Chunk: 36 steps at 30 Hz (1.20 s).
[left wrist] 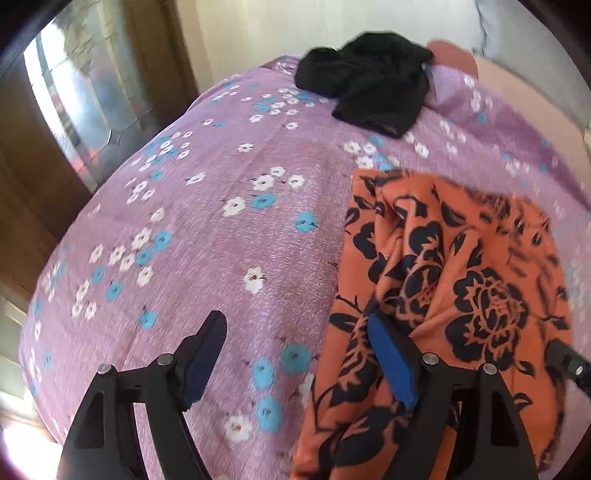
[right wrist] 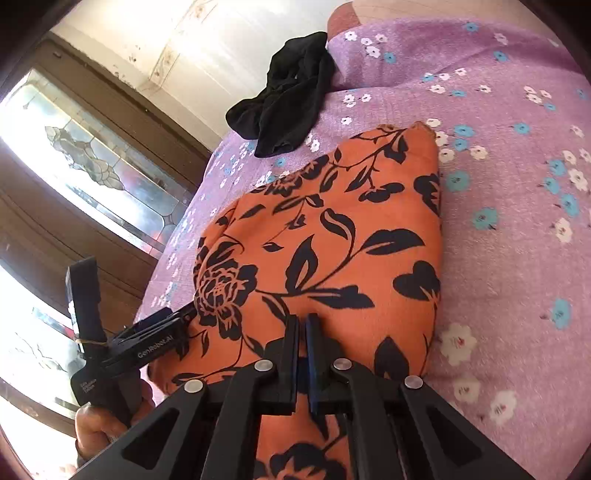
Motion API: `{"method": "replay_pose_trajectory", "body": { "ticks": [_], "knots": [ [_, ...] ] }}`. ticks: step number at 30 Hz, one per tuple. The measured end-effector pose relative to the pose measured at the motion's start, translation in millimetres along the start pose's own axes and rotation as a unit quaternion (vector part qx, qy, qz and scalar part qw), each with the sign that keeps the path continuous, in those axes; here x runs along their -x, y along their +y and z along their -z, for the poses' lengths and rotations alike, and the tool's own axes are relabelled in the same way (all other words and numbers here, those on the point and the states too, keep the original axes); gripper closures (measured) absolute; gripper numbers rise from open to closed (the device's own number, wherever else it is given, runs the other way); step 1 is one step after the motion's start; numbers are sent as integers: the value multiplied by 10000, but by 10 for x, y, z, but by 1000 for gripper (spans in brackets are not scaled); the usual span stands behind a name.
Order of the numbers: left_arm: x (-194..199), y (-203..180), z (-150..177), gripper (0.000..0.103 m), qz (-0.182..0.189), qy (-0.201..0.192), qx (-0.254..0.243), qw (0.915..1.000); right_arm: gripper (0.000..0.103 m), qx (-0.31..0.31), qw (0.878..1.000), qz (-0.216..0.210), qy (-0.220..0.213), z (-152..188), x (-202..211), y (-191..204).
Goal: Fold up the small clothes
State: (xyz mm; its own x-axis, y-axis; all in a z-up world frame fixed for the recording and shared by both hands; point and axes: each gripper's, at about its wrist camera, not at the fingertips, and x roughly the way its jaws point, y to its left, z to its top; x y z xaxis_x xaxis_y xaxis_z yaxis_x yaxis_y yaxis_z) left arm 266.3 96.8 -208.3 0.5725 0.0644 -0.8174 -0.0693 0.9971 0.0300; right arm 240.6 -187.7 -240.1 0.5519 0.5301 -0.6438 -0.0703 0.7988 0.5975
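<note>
An orange garment with a black flower print (left wrist: 454, 280) lies on the purple flowered bedspread (left wrist: 221, 229); it also shows in the right wrist view (right wrist: 332, 251). My left gripper (left wrist: 295, 332) is open, its right finger resting on the garment's near left edge, its left finger over bare bedspread. My right gripper (right wrist: 302, 325) is shut on the garment's near edge. The left gripper shows at the garment's left side in the right wrist view (right wrist: 166, 332). A crumpled black garment (left wrist: 369, 81) lies at the far end of the bed (right wrist: 288, 99).
A wooden door with patterned glass panes (left wrist: 85, 110) stands left of the bed (right wrist: 92, 166). A pale wall (left wrist: 295, 26) is behind the bed. The bedspread (right wrist: 517, 221) stretches out to the right of the orange garment.
</note>
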Motion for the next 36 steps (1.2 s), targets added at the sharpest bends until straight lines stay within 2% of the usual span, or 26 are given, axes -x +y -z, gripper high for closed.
{"method": "replay_pose_trajectory", "body": {
  "ticks": [3,5,8,11,14,17,19,21,22,23,28,32,36],
  "knots": [
    [200,209,-2,23,365,-315,328,9983,95,-80,9997,-206,-95,71,248,-9],
    [211,318,-15,20,630,-327,422,9966,95,-365,9981,-450,-188,114,396,-101],
    [104,457,-6,20,1177,-25,583,9913,95,-875,9929,-781,-200,151,489,-305],
    [7,509,-12,21,1380,246,667,9879,94,-1260,9893,-726,-107,145,467,-490],
    [20,481,-1,21,1243,270,518,9905,94,-1435,9862,-821,-130,140,441,-533],
    [99,393,19,20,1104,74,203,9936,94,-1144,9898,-828,-206,100,416,-389],
    [63,250,51,20,752,126,-173,9969,94,-922,9935,-665,3,95,301,-275],
    [-73,118,104,19,325,349,-653,9967,94,-726,9962,-291,381,133,60,-214],
    [-151,37,136,19,-12,384,-901,9952,95,-674,9966,-200,440,158,-19,-213],
    [-157,11,135,16,-150,296,-1000,9944,96,-657,9969,-267,349,169,-46,-211],
    [-126,101,36,13,-93,255,-860,9959,95,-610,9970,-383,274,75,77,-180],
    [-66,157,-3,13,-92,17,-787,9969,94,-639,9962,-590,92,28,227,-210],
    [-106,220,-32,13,361,210,-512,9978,93,-900,9939,-634,-85,-2,325,-384]
  ]
}}
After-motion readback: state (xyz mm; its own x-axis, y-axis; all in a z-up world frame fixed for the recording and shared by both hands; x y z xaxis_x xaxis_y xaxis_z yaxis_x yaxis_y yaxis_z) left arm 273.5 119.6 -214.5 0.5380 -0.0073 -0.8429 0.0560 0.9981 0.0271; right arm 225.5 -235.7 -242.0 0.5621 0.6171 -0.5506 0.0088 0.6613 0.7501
